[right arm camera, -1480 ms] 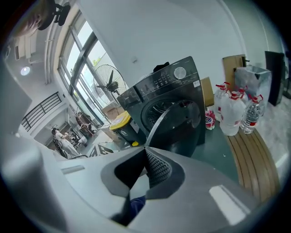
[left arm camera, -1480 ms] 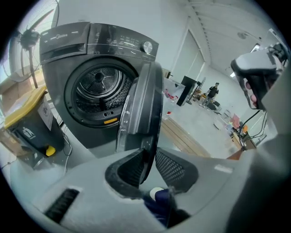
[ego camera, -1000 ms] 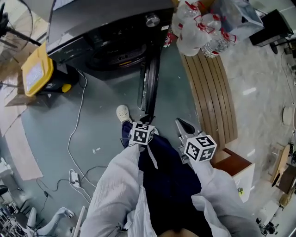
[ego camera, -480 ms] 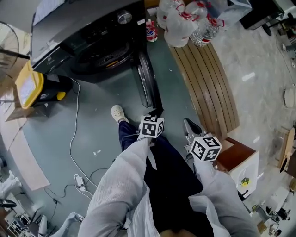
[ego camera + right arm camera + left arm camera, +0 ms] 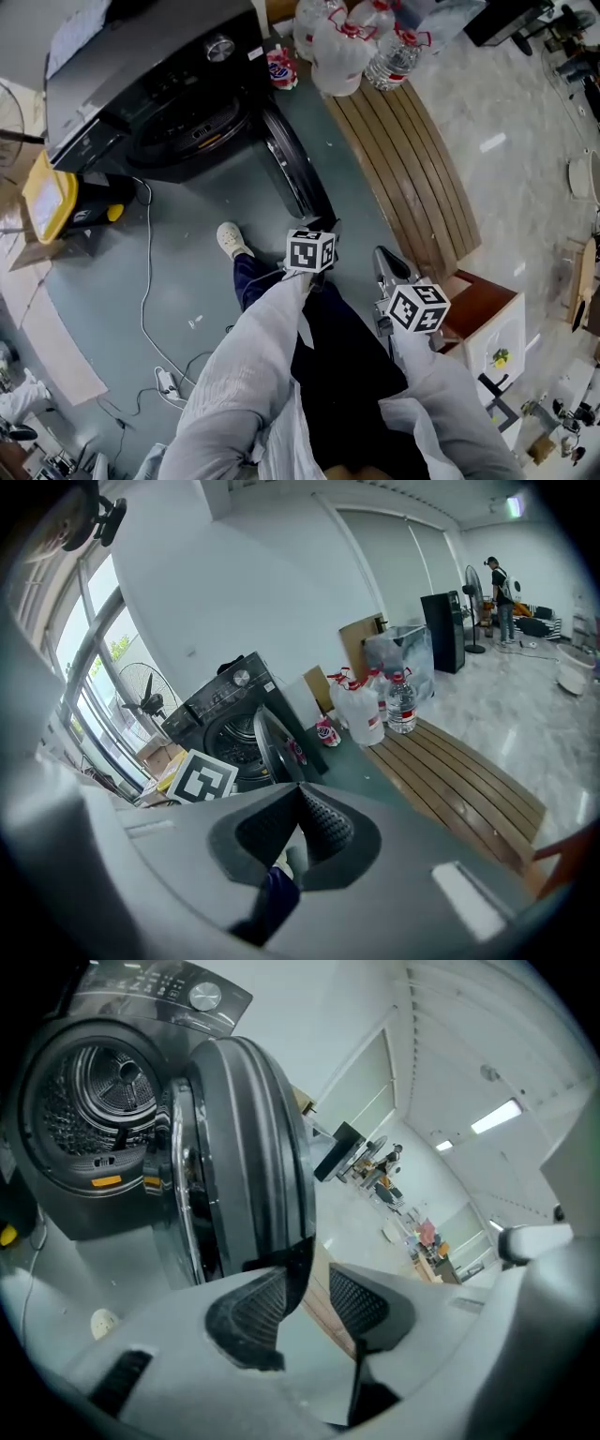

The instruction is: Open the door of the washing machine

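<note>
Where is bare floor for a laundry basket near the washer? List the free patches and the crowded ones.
Free: the floor strip between the open door and the slatted wooden platform; the floor between the shoe and the cable. Crowded: bottles at the platform's far end; yellow box beside the washing machine.

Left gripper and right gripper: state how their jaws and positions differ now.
The left gripper has its jaws apart, having just been opening; the right gripper has its jaws together on nothing. The left gripper's tips sit at the edge of the open washing machine door, with its pads not pressing it; the right gripper hangs clear of the door, off to the side. Both point forward and down.
</note>
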The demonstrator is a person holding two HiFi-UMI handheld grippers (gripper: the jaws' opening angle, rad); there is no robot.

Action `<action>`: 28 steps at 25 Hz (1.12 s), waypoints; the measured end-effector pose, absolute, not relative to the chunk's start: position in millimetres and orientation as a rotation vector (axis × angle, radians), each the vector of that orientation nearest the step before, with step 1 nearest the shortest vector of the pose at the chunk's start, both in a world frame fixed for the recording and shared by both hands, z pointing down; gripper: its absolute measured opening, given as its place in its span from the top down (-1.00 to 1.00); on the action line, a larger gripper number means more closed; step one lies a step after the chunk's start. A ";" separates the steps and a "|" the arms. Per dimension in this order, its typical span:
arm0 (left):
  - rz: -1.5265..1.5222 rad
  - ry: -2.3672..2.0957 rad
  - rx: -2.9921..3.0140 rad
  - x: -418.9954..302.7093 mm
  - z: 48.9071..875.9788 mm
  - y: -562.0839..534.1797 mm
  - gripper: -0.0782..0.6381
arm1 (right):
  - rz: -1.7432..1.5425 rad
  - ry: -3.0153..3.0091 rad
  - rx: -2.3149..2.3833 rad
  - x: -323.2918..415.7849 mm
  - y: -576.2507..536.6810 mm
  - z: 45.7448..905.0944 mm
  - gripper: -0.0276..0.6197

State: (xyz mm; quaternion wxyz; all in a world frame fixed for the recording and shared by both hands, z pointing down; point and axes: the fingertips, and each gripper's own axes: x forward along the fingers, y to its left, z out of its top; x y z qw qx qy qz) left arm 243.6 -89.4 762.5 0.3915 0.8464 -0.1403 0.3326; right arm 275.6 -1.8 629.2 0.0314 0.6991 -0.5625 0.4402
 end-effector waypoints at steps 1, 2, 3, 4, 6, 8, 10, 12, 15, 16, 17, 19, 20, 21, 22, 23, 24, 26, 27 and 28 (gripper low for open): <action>0.839 -0.320 2.153 246.0 758.6 -85.2 0.33 | 1.353 -1.736 2.153 276.7 -0.8 628.6 0.89; 0.836 -0.286 2.156 246.6 754.4 -80.4 0.27 | 1.349 -1.741 2.153 277.4 -0.2 627.6 0.89; 0.834 -0.259 2.158 244.8 749.9 -75.5 0.24 | 1.343 -1.746 2.152 277.8 0.4 626.0 0.89; 0.831 -0.242 2.158 240.6 745.0 -70.8 0.23 | 1.338 -1.751 2.151 277.6 0.9 623.7 0.89; 0.816 -0.231 2.148 224.3 732.8 -62.7 0.24 | 1.330 -1.760 2.150 274.7 1.1 617.0 0.89; 0.792 -0.244 2.139 201.8 715.2 -62.8 0.26 | 1.324 -1.786 2.146 269.1 -5.3 606.8 0.89; 0.758 -0.288 2.154 178.4 691.9 -76.4 0.27 | 1.302 -1.846 2.125 263.5 -23.1 594.4 0.89; 0.716 -0.362 2.190 154.1 665.6 -98.1 0.29 | 1.272 -1.929 2.084 255.1 -46.3 581.3 0.89; 0.639 -0.508 2.248 111.4 620.1 -131.2 0.35 | 1.235 -2.076 1.994 231.5 -76.2 557.3 0.89; 0.607 -0.564 2.264 95.6 604.0 -140.4 0.38 | 1.214 -2.125 1.953 221.9 -83.7 549.0 0.89; 0.573 -0.622 2.280 79.2 587.8 -148.3 0.39 | 1.188 -2.171 1.909 212.5 -90.4 540.7 0.89; 0.502 -0.734 2.315 46.1 555.3 -160.1 0.42 | 1.122 -2.251 1.824 195.4 -103.0 524.5 0.89; 0.466 -0.787 2.331 29.4 540.0 -163.5 0.44 | 1.087 -2.286 1.786 187.6 -108.8 516.3 0.89; 0.432 -0.838 2.343 12.6 526.3 -165.1 0.47 | 1.054 -2.320 1.754 179.9 -114.3 507.9 0.89; 0.399 -0.890 2.350 -4.4 514.1 -165.4 0.48 | 1.023 -2.353 1.727 172.2 -119.7 499.4 0.89; 0.368 -0.942 2.351 -21.4 503.5 -164.7 0.50 | 0.995 -2.384 1.703 164.2 -125.0 490.7 0.89; 0.335 -0.993 2.345 -38.1 494.2 -163.0 0.53 | 0.970 -2.413 1.680 155.9 -130.2 482.1 0.89; 0.270 -1.088 2.325 -69.0 478.5 -157.3 0.58 | 0.926 -2.464 1.635 138.6 -139.2 466.8 0.89; 0.241 -1.135 2.313 -83.1 472.0 -153.8 0.61 | 0.906 -2.487 1.611 129.7 -142.8 460.4 0.89; 0.219 -1.185 2.302 -96.3 466.3 -150.4 0.62 | 0.887 -2.509 1.585 120.8 -145.9 454.9 0.89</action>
